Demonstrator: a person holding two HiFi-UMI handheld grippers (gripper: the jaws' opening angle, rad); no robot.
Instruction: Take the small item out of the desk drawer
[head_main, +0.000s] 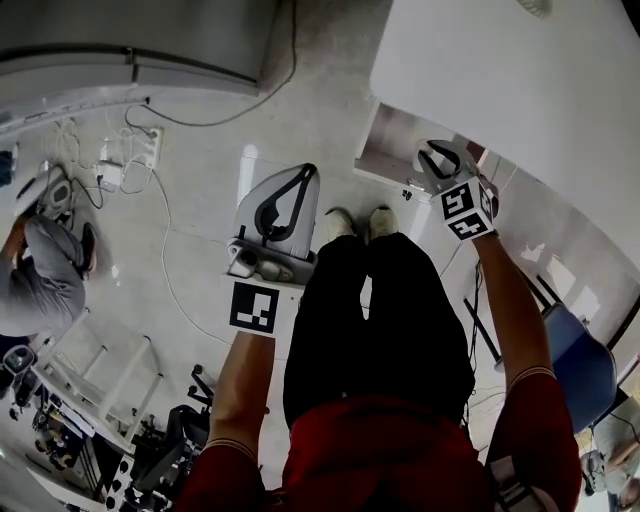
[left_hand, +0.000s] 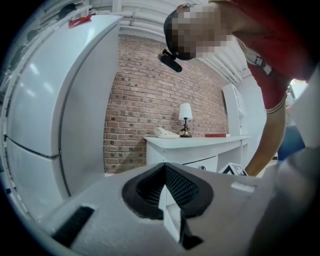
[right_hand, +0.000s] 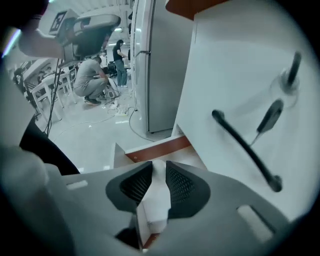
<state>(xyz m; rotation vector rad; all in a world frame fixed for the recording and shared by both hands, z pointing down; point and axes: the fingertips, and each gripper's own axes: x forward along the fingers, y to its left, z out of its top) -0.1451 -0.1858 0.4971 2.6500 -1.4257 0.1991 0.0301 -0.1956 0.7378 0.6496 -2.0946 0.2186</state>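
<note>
right gripper view: right gripper (right_hand: 154, 186) pads clamped on the small white item (right_hand: 155, 202), by the open drawer (right_hand: 152, 147), apparently ready to lift clear; left gripper (left_hand: 168, 189), jaws together and empty, is held aside.

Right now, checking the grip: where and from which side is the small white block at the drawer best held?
Across the flat opposite faces of the white block, likely from above the open drawer; the right gripper pinches it so.

No legible text anywhere
</note>
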